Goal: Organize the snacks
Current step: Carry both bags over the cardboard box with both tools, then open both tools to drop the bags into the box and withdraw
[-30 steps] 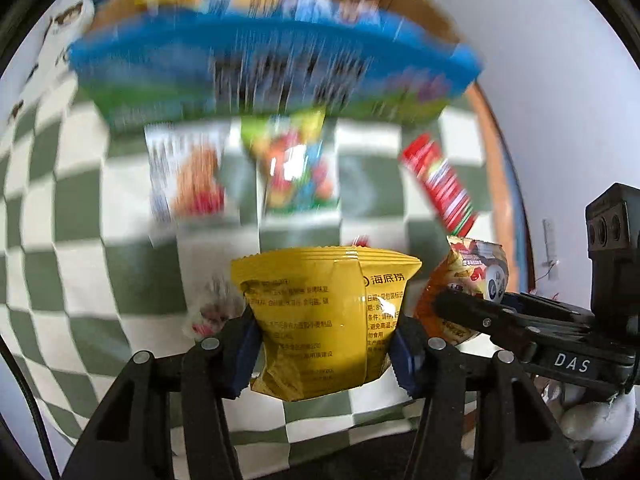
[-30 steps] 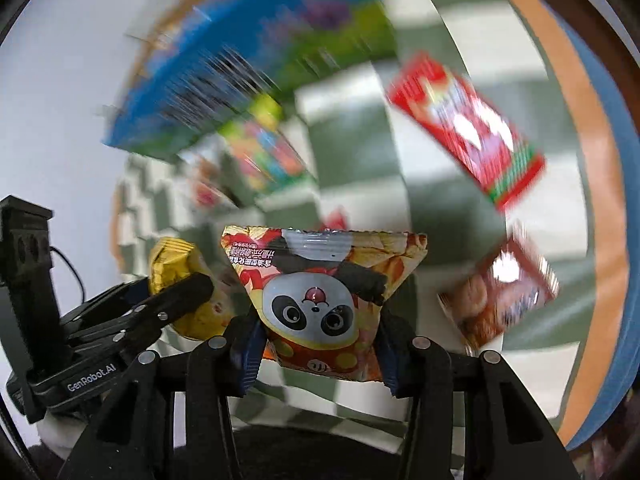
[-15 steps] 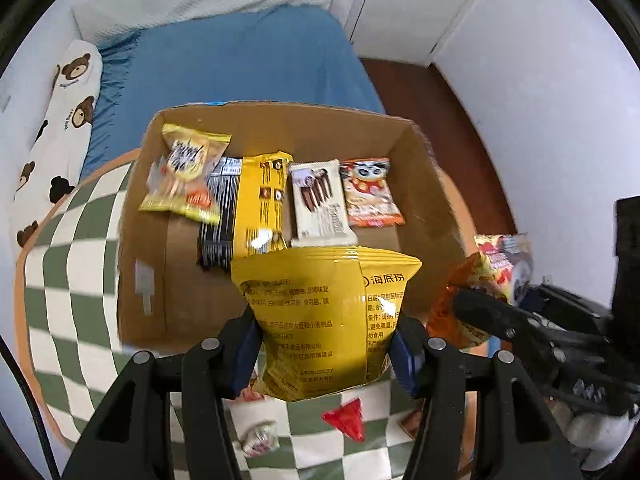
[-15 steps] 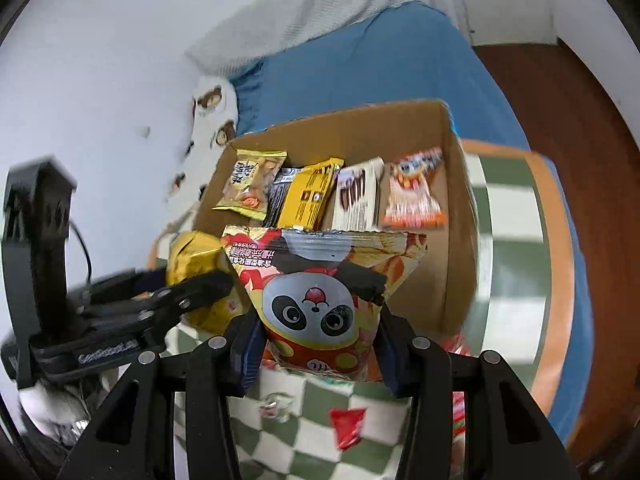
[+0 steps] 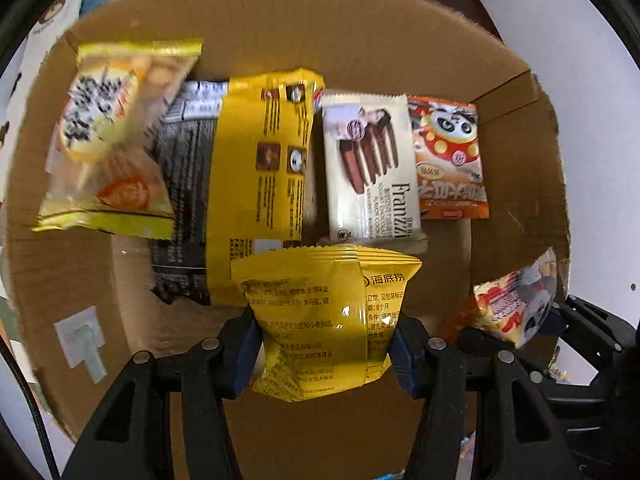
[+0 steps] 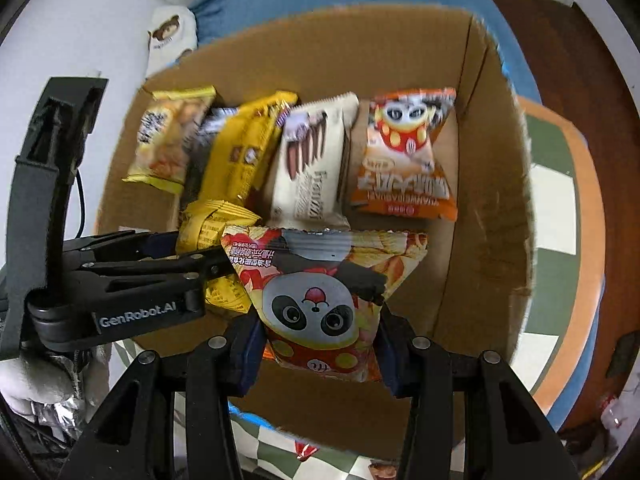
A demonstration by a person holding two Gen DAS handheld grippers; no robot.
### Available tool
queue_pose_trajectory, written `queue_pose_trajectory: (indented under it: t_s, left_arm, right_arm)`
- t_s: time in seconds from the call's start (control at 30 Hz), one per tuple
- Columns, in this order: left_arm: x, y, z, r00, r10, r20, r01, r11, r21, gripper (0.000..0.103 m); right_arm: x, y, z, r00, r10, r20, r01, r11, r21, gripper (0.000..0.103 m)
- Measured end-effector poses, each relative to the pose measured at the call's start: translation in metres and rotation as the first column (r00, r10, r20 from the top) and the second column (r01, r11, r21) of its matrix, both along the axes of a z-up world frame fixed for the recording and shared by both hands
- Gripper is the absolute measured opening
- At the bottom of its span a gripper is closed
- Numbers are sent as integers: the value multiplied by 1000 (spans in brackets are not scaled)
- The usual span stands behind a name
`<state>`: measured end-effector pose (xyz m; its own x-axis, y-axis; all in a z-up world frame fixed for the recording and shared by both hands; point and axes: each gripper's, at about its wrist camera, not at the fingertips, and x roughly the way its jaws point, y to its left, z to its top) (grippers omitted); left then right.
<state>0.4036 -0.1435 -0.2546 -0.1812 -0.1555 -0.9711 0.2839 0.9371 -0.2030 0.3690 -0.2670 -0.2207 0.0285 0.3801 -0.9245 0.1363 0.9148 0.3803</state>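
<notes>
Snacks are going into the open brown cardboard box point(image 5: 516, 184): left gripper point(image 5: 325, 344) clamped on a crinkly yellow foil packet point(image 5: 332, 320), right gripper point(image 6: 320, 340) clamped on a panda-print pouch point(image 6: 320, 300). Lower both onto the bare floor along the box's near edge (a row already fills the far edge), then let go.

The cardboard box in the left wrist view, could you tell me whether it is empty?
No, the cardboard box already holds a row of packets, among them a white wafer packet.
</notes>
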Motion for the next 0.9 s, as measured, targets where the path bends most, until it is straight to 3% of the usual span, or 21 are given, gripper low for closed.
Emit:
queue_pose_trajectory:
  t_s: [0.1,0.27,0.53,0.9]
  left_arm:
    - [-1,4,-5,1000,12,0,-12,1000,6,55]
    - [-1,8,-6,1000,8,2,-8,1000,6,77]
    - [-5,19,28,993,1,116,-4,1000,26,77]
    - [-50,43,88,944,21,330,-29,999,18,77]
  right_arm:
    - [1,0,-15,998,15,-64,-16,1000,-2,55]
    - [2,2,-24,995,24,-96,-24,1000,6,67]
    - [1,12,-5,999,20,-32,-24,994,-111,73]
    - [-31,8,44,991,-35,132,62,978,-201,73]
